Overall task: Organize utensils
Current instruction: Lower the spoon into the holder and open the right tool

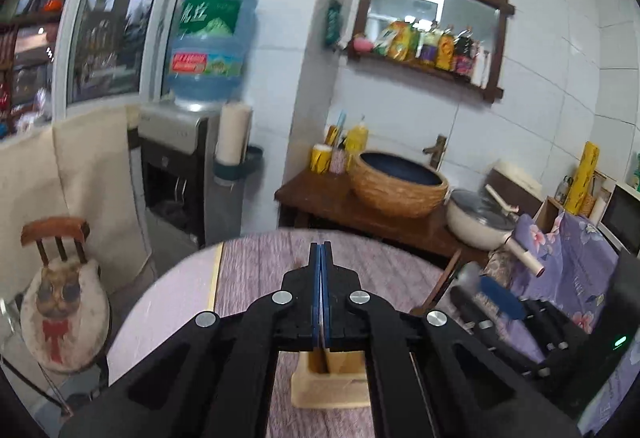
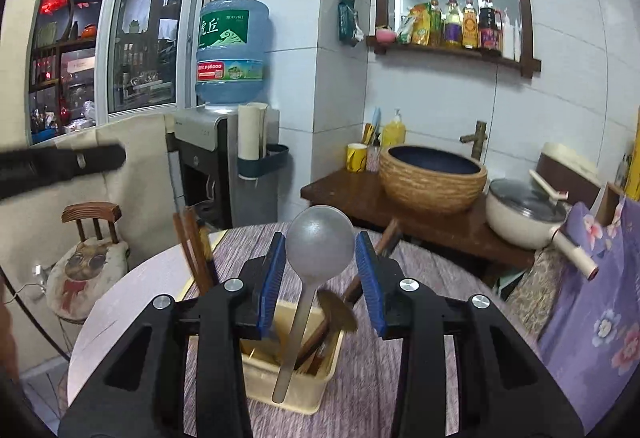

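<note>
**Entry: utensil holder, partly filled; hazards at this stage**

Item 1. Right tool: blue pads spread wide, touching nothing. The spoon stands between them, bowl up, its handle leaning down the front of the holder. Whether the handle sits inside the holder or rests against its front wall cannot be told.

Item 2. Holder: cream plastic box on the table; contains brown wooden handles and a round brass-coloured piece.

Item 3. Left tool: pads pressed together, nothing between them, raised above the table and the holder.

Item 4. Loose chopsticks, left of the holder, apparently not yet stored.

Risks, judged:
- Spoon is top-heavy and unsupported; if it stands outside the wall, it may slide and fall onto the table.
- The open pads flank the spoon bowl closely; a sideways move could knock it over.
- Holder looks light; a hard push on its contents could tip or shift it, since the left tool is not steadying it.
- Chopsticks lie near the table edge; a nudge could roll them off.
</note>
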Motion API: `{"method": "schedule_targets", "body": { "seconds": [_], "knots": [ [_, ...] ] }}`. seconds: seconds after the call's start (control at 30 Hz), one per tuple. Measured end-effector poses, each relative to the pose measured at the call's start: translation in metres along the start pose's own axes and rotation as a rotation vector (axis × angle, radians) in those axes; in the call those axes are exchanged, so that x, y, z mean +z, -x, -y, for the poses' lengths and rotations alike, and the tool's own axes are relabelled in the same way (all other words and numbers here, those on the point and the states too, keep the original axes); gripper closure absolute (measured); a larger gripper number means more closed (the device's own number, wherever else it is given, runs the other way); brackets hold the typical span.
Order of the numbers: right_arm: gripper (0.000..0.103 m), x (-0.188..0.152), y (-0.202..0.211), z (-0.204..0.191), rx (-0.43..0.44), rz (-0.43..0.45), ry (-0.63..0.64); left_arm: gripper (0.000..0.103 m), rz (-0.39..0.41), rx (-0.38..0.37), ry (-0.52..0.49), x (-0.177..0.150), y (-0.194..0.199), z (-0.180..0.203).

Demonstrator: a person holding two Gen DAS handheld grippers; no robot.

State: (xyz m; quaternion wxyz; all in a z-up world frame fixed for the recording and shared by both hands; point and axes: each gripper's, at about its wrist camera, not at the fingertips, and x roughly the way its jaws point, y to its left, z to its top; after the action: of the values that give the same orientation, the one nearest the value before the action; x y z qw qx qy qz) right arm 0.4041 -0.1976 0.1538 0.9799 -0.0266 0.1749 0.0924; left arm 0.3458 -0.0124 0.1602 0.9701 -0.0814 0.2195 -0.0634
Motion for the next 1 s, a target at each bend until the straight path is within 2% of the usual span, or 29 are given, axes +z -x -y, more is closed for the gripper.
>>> {"method": "schedule_targets", "body": {
  "seconds": [0.13,0.17,0.27,0.33,0.37,0.47,0.57,0.67,0.87,1.0],
  "knots": [
    [0.066,-0.031,0.008,-0.008,0.035,-0.014,0.015,0.101,-0.124,0.007,0.094,-0.047,-0.023,-0.038],
    [0.066,-0.035,0.013,-0.009,0.029,0.001,0.015,0.101,-0.123,0.009,0.119,-0.054,-0.025,-0.045],
    [0.066,-0.041,0.020,-0.009,0.039,-0.005,-0.016,0.101,-0.041,0.027,0.234,-0.090,-0.034,-0.071],
    [0.066,-0.047,0.026,-0.010,0.043,-0.015,-0.027,0.101,-0.068,-0.023,0.352,-0.113,-0.053,-0.085],
    [0.066,-0.051,0.031,-0.010,0.044,-0.015,-0.024,0.101,-0.074,-0.017,0.383,-0.119,-0.059,-0.089],
    [0.066,-0.064,0.045,-0.009,0.034,-0.017,-0.007,0.101,-0.032,0.010,0.371,-0.125,-0.068,-0.084],
    [0.066,-0.071,0.054,-0.007,0.025,-0.008,0.002,0.101,-0.109,-0.047,0.336,-0.122,-0.083,-0.070],
    [0.066,-0.071,0.051,-0.005,0.050,-0.019,-0.028,0.101,-0.101,-0.021,0.301,-0.113,-0.087,-0.061],
    [0.066,-0.075,0.047,-0.012,0.063,-0.041,0.002,0.097,-0.087,-0.042,0.309,-0.113,-0.093,-0.063],
    [0.066,-0.062,0.049,-0.009,0.054,0.008,-0.016,0.097,-0.109,-0.050,0.364,-0.118,-0.098,-0.075]
  ]
}}
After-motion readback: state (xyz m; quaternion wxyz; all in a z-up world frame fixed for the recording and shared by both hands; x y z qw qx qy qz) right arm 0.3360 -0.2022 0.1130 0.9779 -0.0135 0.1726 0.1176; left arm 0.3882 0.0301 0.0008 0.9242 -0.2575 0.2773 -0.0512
